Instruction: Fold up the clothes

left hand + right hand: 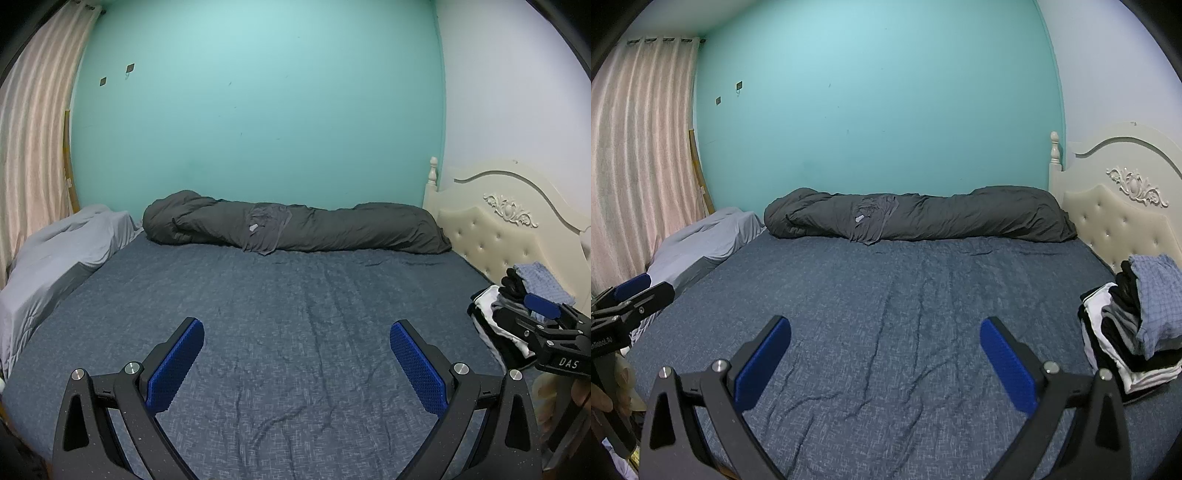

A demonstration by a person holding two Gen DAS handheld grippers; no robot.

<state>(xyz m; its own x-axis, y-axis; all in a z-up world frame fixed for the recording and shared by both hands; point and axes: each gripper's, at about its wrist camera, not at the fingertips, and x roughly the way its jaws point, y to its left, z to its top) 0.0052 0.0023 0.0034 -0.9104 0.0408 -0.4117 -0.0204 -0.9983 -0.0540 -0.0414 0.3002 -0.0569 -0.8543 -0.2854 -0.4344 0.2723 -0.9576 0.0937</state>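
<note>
A stack of folded clothes (1137, 325) sits at the right edge of the bed, topped by a blue checked piece (1158, 295); in the left wrist view the stack of clothes (495, 325) is partly hidden behind my right gripper. A grey garment (266, 230) lies draped over the rolled dark duvet at the far side, also seen as the grey garment (873, 219). My left gripper (295, 338) hovers open over the blue sheet, holding nothing. My right gripper (884, 336) is open too, empty, above the sheet's middle.
A rolled dark grey duvet (923, 216) runs along the teal wall. A light grey pillow (62, 254) lies at the left. The cream headboard (1123, 214) bounds the right, curtains (33, 147) the left. The blue sheet (295, 295) is wrinkled.
</note>
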